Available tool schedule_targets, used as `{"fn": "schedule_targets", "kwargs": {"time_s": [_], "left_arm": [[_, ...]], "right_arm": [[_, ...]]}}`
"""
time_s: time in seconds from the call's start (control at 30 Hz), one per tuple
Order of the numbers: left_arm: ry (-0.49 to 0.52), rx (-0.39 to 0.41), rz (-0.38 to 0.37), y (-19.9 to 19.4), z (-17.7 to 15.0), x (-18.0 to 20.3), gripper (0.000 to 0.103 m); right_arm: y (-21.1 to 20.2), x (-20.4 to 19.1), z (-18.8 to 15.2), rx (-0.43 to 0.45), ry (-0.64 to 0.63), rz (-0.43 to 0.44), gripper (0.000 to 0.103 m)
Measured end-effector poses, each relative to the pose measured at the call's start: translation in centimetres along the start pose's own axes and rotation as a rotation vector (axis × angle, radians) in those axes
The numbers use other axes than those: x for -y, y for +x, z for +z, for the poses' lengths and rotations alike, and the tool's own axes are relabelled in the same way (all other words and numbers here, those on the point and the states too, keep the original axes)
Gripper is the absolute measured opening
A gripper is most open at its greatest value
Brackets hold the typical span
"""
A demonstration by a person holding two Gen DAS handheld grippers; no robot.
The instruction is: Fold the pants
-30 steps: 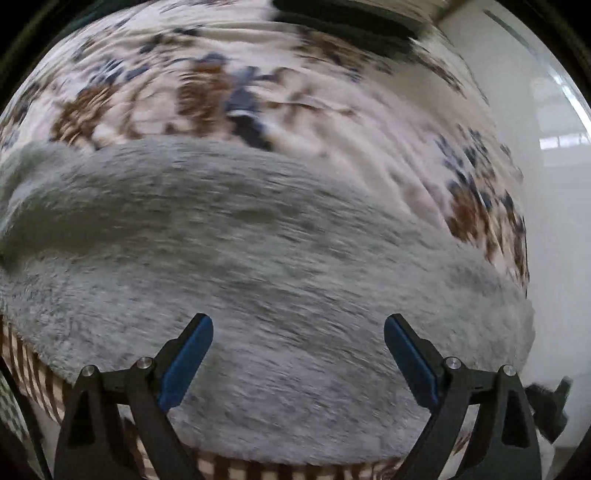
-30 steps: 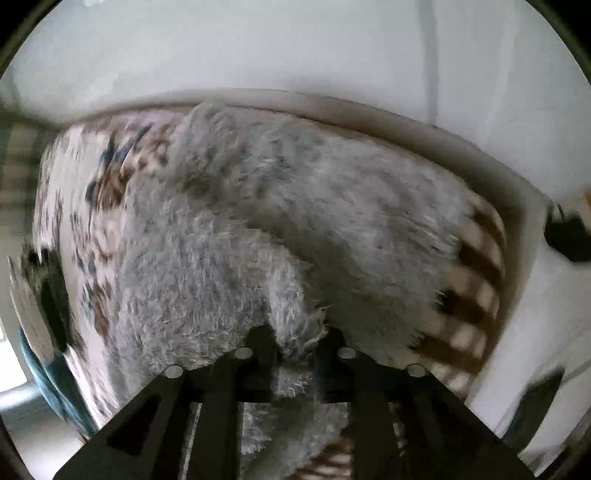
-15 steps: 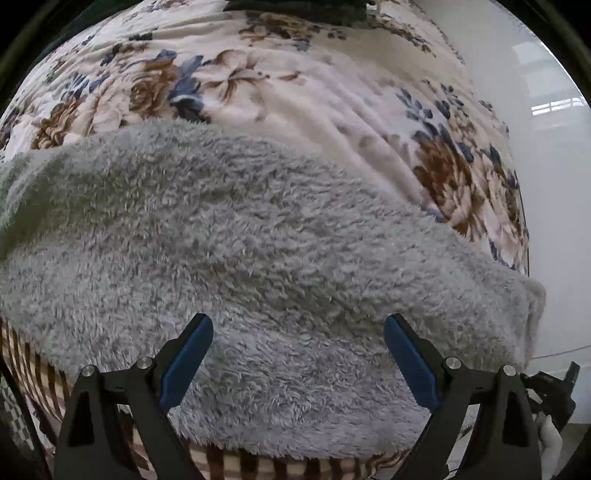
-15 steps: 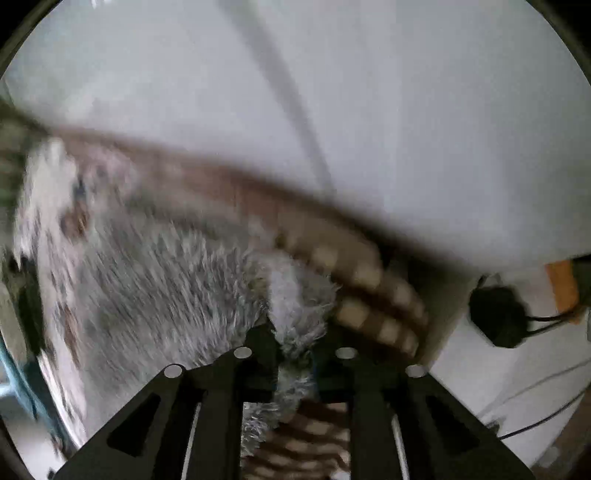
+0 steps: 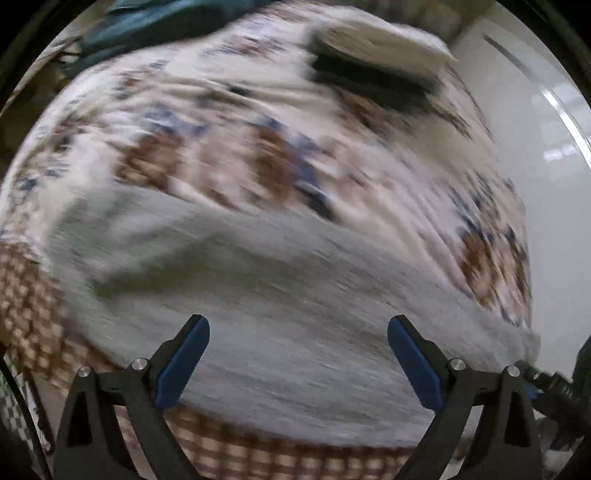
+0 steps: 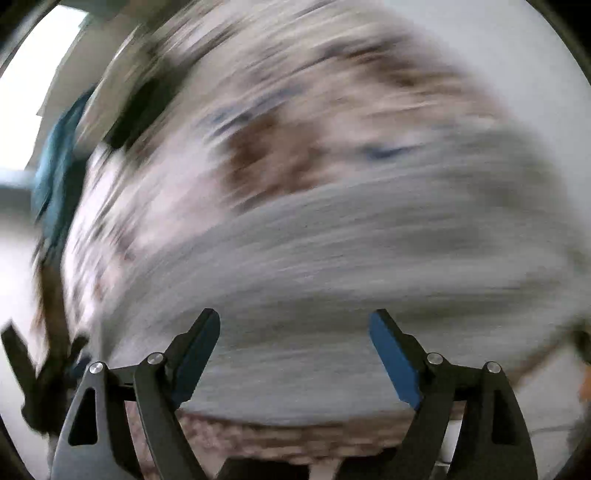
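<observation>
**One pair of grey pants on the bed, both my grippers empty**

I have two grippers in play. My left gripper [image 5: 298,363] hangs above the bed with its two blue-padded fingers [image 5: 183,363] spread wide and nothing between them. My right gripper [image 6: 295,356] has its two jaws opening at this moment; they stand well apart and no cloth is caught in the gap.

There is one pair of fluffy grey pants [image 5: 277,306], lying in a broad heap on the near part of the bed, directly below both grippers. Both views are smeared by motion, so I cannot make out its folds or count its layers.

Under the pants I count two cloths: one floral bedspread [image 5: 229,155] in cream, brown and blue, and one brown checked sheet [image 5: 29,302] showing along the near edge. At the far end lie one dark folded item [image 5: 369,74] and one teal cloth [image 5: 155,22]. The white floor [image 5: 546,206] runs along the bed's right side.
</observation>
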State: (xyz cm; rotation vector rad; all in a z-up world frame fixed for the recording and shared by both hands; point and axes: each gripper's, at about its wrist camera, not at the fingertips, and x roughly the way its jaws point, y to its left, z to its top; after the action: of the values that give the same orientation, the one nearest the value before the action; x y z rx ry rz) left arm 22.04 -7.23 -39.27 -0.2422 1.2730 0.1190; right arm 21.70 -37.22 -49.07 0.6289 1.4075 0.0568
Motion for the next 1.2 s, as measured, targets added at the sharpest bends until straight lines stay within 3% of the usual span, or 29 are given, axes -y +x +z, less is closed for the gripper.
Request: {"fn": "schedule_targets", "kwargs": {"time_s": [0.1, 0.23, 0.3, 0.43, 0.47, 0.5, 0.53, 0.6, 0.67, 0.77, 0.87, 0.9, 1.0, 1.07, 1.13, 1.2], "left_arm": [[-0.125, 0.039, 0.075, -1.3, 3.4, -8.2, 0.099], [-0.307, 0.02, 0.076, -0.2, 7.2, -18.4, 0.099], [-0.321, -0.052, 0.042, 2.3, 9.5, -21.8, 0.098], [-0.291, -0.237, -0.112, 9.1, 12.7, -25.2, 0.097], [-0.268, -0.317, -0.162, 11.7, 13.0, -25.6, 0.097], [-0.266, -0.357, -0.195, 12.9, 12.8, -25.5, 0.081], [-0.262, -0.382, -0.231, 13.8, 12.5, -25.4, 0.046], [-0.212, -0.392, -0.242, 14.2, 11.2, -25.3, 0.035], [-0.187, -0.316, -0.201, 12.4, 9.6, -25.9, 0.03], [-0.372, -0.253, -0.173, 11.1, 7.1, -30.0, 0.03], [-0.521, -0.318, -0.251, 12.8, 5.1, -31.6, 0.033], [-0.52, -0.321, -0.272, 13.0, 5.3, -31.3, 0.038], [-0.42, -0.328, -0.235, 11.4, 7.0, -29.8, 0.053], [-0.319, -0.283, -0.18, 9.0, 8.7, -28.7, 0.057], [-0.246, -0.231, -0.142, 7.5, 10.4, -27.9, 0.072], [-0.153, -0.197, -0.125, 7.5, 12.8, -26.1, 0.074]], "right_arm": [[6.2, -10.7, -0.4, -0.171, -0.144, 0.125, 0.086], [11.8, -22.4, -1.6, -0.277, -0.342, 0.132, 0.086], [14.3, -26.7, -1.6, -0.312, -0.397, 0.107, 0.086], [18.3, -32.3, -1.9, -0.362, -0.421, 0.071, 0.086], [19.4, -33.6, -1.9, -0.372, -0.42, 0.06, 0.086], [20.0, -34.3, -1.9, -0.377, -0.42, 0.053, 0.086], [20.9, -35.2, -2.2, -0.384, -0.42, 0.035, 0.086], [22.4, -35.9, -2.0, -0.388, -0.416, 0.001, 0.086], [23.3, -35.6, -1.8, -0.378, -0.403, -0.042, 0.085], [24.0, -34.1, -1.3, -0.373, -0.34, -0.085, 0.083], [24.3, -32.2, -0.9, -0.395, -0.283, -0.097, 0.083], [24.3, -31.9, -0.7, -0.403, -0.277, -0.097, 0.083], [22.8, -31.3, -0.2, -0.393, -0.244, -0.07, 0.083], [20.5, -30.5, 0.3, -0.354, -0.213, -0.059, 0.083], [18.4, -29.2, 1.1, -0.308, -0.186, -0.066, 0.083], [16.6, -27.6, 2.1, -0.276, -0.176, -0.084, 0.083]]}}
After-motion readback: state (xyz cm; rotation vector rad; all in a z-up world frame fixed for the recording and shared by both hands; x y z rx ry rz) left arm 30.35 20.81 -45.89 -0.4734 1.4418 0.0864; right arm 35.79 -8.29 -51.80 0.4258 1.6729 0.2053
